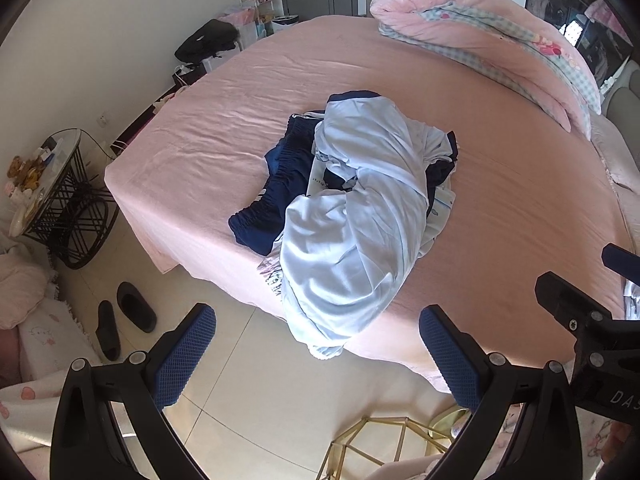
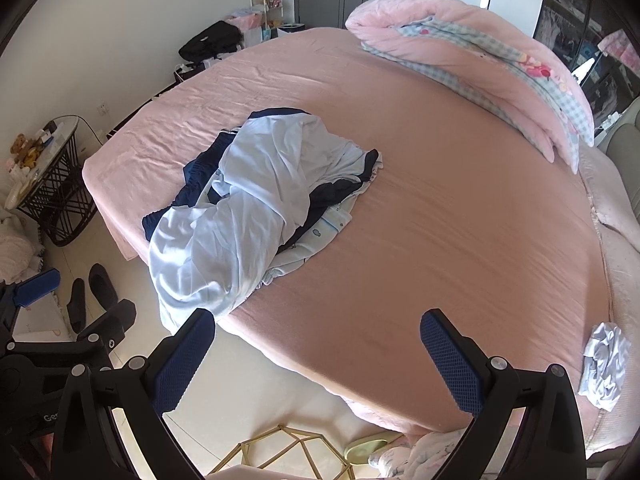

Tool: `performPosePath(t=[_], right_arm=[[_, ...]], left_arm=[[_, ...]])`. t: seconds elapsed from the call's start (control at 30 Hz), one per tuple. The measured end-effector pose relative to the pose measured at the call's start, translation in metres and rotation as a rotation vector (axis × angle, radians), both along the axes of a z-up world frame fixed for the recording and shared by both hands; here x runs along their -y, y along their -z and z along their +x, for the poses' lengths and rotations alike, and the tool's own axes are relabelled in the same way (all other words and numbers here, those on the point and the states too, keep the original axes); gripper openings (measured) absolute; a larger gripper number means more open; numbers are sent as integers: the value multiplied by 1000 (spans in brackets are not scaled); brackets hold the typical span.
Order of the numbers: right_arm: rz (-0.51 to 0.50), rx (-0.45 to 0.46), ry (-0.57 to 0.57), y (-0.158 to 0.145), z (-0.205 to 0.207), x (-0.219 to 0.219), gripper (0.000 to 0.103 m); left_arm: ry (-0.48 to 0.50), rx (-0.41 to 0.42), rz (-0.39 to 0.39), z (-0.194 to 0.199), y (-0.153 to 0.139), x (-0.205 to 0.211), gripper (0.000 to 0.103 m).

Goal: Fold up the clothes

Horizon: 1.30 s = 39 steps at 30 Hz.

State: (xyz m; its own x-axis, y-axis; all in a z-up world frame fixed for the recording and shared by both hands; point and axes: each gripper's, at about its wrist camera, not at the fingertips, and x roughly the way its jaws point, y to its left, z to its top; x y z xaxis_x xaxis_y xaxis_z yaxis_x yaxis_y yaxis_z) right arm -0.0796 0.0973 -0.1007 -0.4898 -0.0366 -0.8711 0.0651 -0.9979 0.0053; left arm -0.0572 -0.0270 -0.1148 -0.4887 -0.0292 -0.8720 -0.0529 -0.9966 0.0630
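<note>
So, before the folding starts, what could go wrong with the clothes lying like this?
1. The light blue garment hangs over the edge of the bed; a careless pull may drag it down to the floor.
2. The navy shorts lie tangled under it, so one grasp may lift both together.
3. Both grippers, left and right, have open jaws and are near each other; they could collide.

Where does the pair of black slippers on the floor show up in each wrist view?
Left wrist: black slippers lower left, on the tiles beside the bed corner.
Right wrist: black slippers far left, beyond the left gripper.
Shared landmark: the black wire side table behind them.
</note>
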Motion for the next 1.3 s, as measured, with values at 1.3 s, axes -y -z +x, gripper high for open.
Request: performPosePath(t=[1.3], right_arm=[[-415,131,-31,73,-69,-7,99]], left_arm=[[3,88,131,-79,118,-14,83]])
